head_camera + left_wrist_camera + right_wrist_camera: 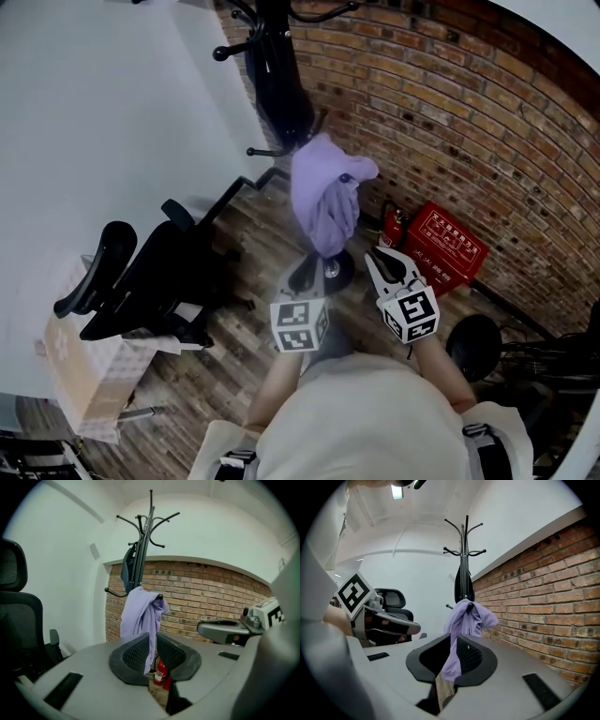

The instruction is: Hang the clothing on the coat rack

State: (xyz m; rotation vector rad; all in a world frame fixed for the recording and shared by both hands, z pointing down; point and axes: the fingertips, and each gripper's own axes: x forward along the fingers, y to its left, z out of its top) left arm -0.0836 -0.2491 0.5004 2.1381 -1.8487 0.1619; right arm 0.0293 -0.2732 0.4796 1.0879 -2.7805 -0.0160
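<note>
A lilac garment [323,202] hangs draped over a low hook of the black coat rack [275,56], its folds falling toward the rack's base. Both grippers sit below it, apart from the cloth. My left gripper [298,286] and right gripper [382,258] point at the rack side by side. In the left gripper view the jaws [152,639] are drawn to a narrow slit with nothing between them; the garment [140,616] shows far beyond. The right gripper view shows the same: narrow jaws [453,644], empty, with the garment [464,620] on the rack [464,564] ahead.
A dark item [127,569] hangs higher on the rack. A black office chair [141,281] stands at the left beside a cardboard box [80,366]. A red box [445,244] and fire extinguisher [392,225] sit against the brick wall [469,122] at the right.
</note>
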